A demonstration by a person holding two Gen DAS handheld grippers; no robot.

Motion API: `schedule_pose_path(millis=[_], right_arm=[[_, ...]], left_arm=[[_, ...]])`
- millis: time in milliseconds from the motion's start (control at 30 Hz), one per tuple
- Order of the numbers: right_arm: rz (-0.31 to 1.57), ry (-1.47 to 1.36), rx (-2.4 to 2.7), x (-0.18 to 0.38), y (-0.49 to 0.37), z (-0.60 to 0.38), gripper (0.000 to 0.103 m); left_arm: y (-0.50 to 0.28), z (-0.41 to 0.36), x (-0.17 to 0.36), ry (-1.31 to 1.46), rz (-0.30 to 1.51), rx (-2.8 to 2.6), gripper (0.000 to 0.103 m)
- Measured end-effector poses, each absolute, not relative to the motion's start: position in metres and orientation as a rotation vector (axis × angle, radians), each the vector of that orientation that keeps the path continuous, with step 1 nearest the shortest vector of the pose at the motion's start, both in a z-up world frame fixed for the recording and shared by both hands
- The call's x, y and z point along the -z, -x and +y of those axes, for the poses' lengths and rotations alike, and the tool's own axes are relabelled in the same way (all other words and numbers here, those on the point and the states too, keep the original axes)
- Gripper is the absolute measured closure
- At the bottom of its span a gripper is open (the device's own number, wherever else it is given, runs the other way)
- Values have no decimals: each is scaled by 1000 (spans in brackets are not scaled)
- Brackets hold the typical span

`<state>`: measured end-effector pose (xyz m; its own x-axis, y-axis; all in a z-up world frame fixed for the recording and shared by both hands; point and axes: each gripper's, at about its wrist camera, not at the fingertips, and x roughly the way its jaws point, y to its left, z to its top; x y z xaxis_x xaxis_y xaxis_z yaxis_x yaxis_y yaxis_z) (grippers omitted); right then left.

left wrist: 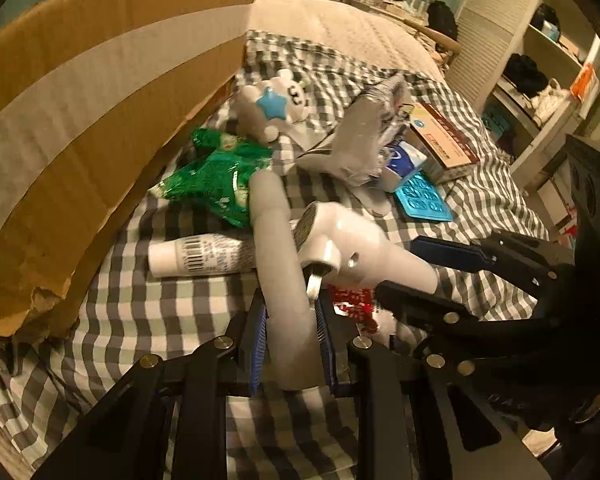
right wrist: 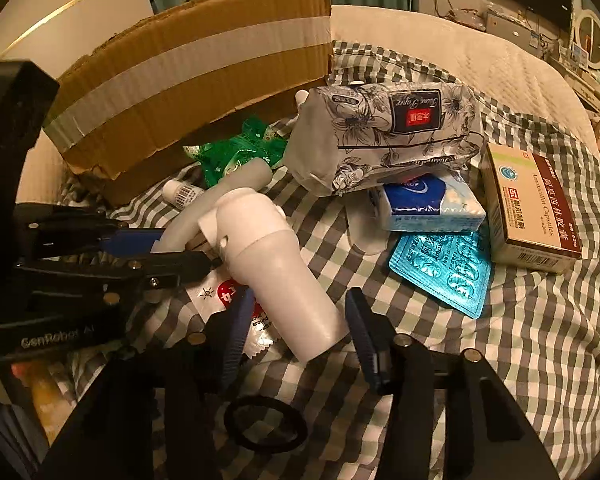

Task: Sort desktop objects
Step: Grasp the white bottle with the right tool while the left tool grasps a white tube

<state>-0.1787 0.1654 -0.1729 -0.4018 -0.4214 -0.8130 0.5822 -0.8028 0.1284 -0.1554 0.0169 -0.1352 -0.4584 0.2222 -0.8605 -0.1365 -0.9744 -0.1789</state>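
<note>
A: Start at the left. What's there?

B: A cardboard box (left wrist: 100, 128) stands at the left edge of the checked cloth (left wrist: 148, 312), its flap leaning over the pile. Just beside it lie a green packet (left wrist: 216, 176) and a white tube (left wrist: 196, 256).

A: And the gripper on that side?

B: The left gripper (left wrist: 290, 344) has its jaws clenched on the handle of the white hair dryer (left wrist: 340, 240). The dryer is folded, handle pointing back into the jaws, barrel angled off to the right, low over the cloth.

A: Then the right one?

B: The right gripper (right wrist: 296, 336) sits around the end of the barrel, jaws released; there is a gap on the right side, and the left pad looks near it or just touching.

A: So which step is this?

B: I judge the dryer is being taken up for sorting, probably into the box. The next move calls for the right jaws either to close and share the load, or to back clear. Further right, the tissue pack (right wrist: 400, 132), blister strip (right wrist: 444, 268) and medicine box (right wrist: 528, 208) wait untouched.
</note>
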Motion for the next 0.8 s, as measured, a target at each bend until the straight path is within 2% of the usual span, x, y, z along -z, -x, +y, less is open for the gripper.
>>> schedule_pose_path(millis=[33,100,300,367,433,500,567,633,800], right_arm=[[231,-1213,2230,170,179,168,67],[239,-1209,2276,166,178,173,71],[232,-1268,2290,164,171,187,71],[230,-1264,2300,167,174,182,69],[185,-1271,2301,172,181,175,60],[138,-1279,2293,176,187,173,60],[154,-1294,2289,183,187,169,61],[166,-1269,2318,181,186,168,70],[30,-1205,2367,154,184,188,71]], left_arm=[[155,15,135,1505,-141,-2511,80],[154,12,134,1508,-165,-2515,80],[155,13,142,1538,-154,-2506,80],[155,13,145,1547,-151,-2504,80],[157,12,149,1545,-160,-2505,80],[159,11,151,1540,-173,-2505,80],[160,8,152,1531,-193,-2512,80],[159,7,150,1511,-196,-2530,82],[153,7,129,1406,-270,-2554,82]])
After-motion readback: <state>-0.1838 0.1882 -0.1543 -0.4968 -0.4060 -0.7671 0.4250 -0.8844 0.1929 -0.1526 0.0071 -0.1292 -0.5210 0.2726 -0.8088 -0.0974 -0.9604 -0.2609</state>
